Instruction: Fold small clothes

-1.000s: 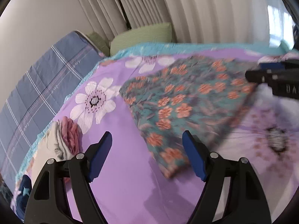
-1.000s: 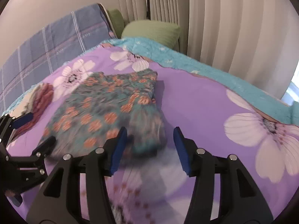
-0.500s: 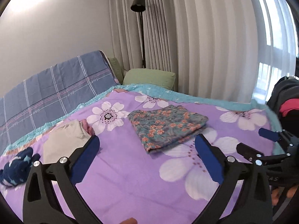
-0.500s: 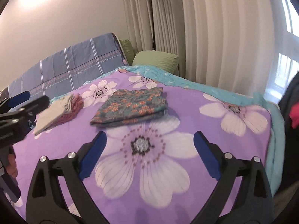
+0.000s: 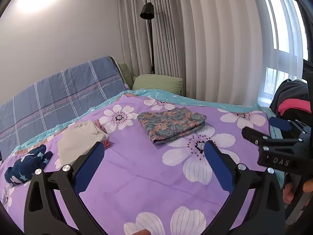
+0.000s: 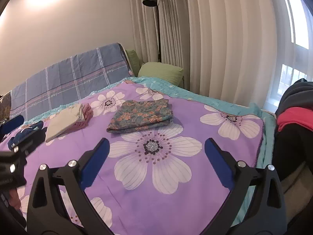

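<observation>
A teal garment with orange flowers lies folded in a flat rectangle on the purple flowered bedspread; it also shows in the right wrist view. My left gripper is open and empty, held well back from the garment near the bed's front. My right gripper is open and empty, also held back; it shows at the right edge of the left wrist view. A folded cream and pink garment lies to the left.
A navy star-print garment lies crumpled at the bed's left edge. A blue plaid headboard cover, green pillows and curtains stand behind. A pile of dark and pink clothes sits off the bed's right side.
Both grippers have let go of the teal garment, opened wide and pulled far back from it. The garment now lies folded on the bed.
</observation>
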